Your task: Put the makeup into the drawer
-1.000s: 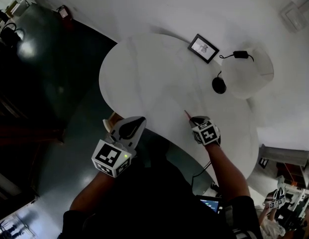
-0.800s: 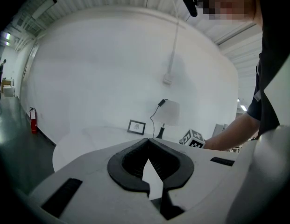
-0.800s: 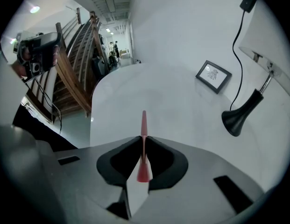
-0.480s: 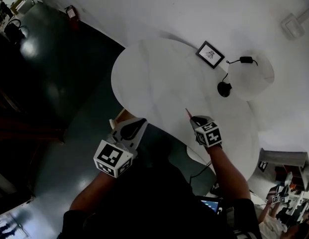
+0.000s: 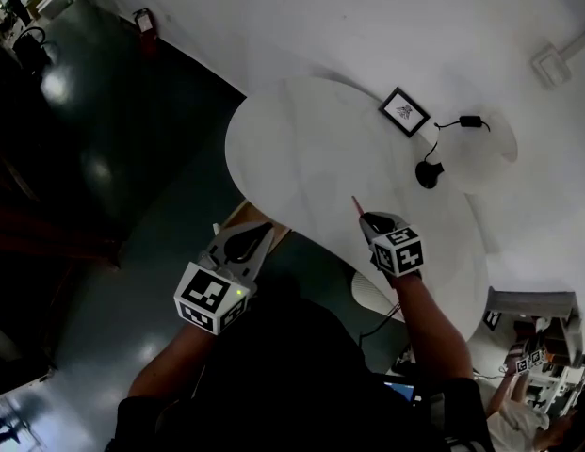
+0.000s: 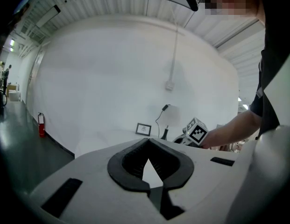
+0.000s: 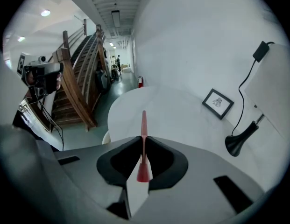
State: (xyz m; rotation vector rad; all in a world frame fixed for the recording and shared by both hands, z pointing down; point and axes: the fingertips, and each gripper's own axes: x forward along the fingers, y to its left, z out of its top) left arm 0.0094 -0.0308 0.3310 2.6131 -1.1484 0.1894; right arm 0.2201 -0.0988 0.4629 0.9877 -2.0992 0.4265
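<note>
At far side of white rounded counter [image 5: 301, 158]: small black-framed picture [image 5: 404, 111], black-based table lamp [image 5: 429, 173] just right of it. Over near edge: right gripper [image 5: 365, 218] gripping slim red makeup pencil [image 5: 356, 206]. Left gripper [image 5: 262, 228] well left, beside counter's edge.

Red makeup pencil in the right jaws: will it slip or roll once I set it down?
Probably stiff: the red makeup pencil juts straight out of the right gripper without drooping. It looks slim and round, so it may well roll on the smooth white table. Held along a short stretch, it could pivot if bumped.
</note>
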